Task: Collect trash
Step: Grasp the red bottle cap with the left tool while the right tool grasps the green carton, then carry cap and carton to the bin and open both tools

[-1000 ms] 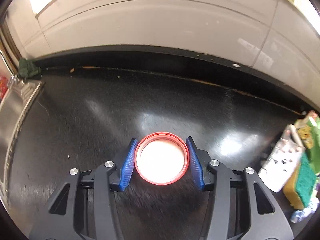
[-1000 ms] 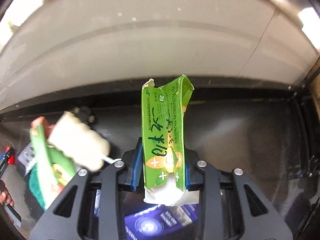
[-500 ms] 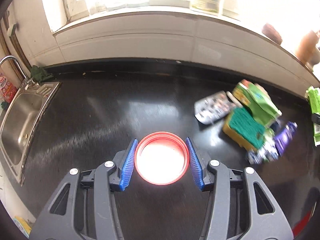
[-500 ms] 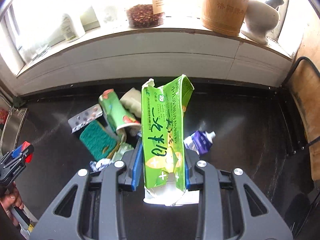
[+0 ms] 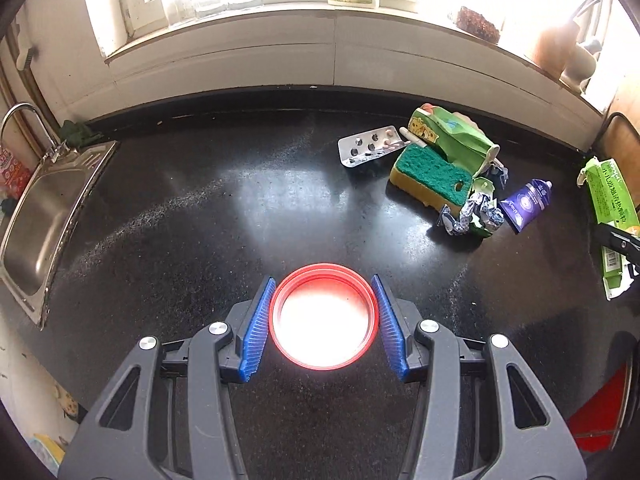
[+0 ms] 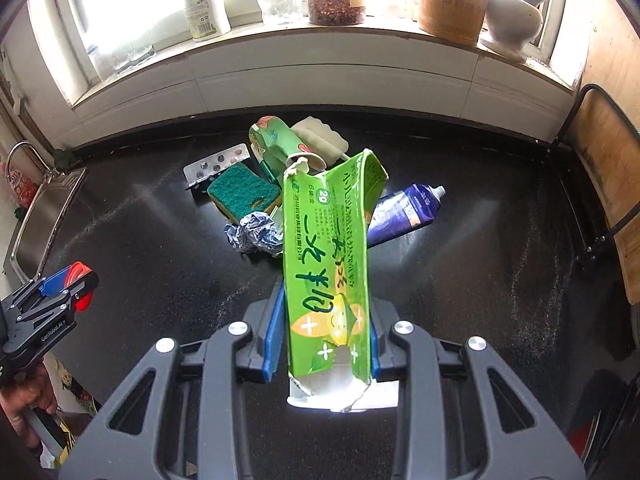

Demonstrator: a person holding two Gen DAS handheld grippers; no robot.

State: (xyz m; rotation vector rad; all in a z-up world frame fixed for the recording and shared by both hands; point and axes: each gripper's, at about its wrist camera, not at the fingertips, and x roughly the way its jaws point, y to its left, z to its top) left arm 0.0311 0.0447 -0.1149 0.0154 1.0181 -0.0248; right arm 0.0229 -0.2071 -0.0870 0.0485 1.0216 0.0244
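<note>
My left gripper (image 5: 323, 322) is shut on a red round lid (image 5: 323, 322), held well above the black counter (image 5: 200, 220). My right gripper (image 6: 322, 320) is shut on a flattened green carton (image 6: 326, 256), also held above the counter; that carton shows at the right edge of the left wrist view (image 5: 610, 216). A trash pile lies on the counter: pill blister (image 5: 370, 146), green-topped sponge (image 5: 432, 174), green paper cup (image 5: 452, 136), crumpled foil (image 5: 470, 216), purple tube (image 5: 526, 202). The left gripper shows at the left edge of the right wrist view (image 6: 66, 284).
A steel sink (image 5: 36, 216) with a tap sits at the counter's left end. A window sill (image 6: 320, 36) at the back carries bottles, jars and a wooden canister. A wooden chair (image 6: 604, 168) stands at the right. Something red (image 5: 600, 420) lies low right.
Both grippers have pulled back and risen away from the wall, so the whole counter and the trash pile came into view. Each keeps its hold.
</note>
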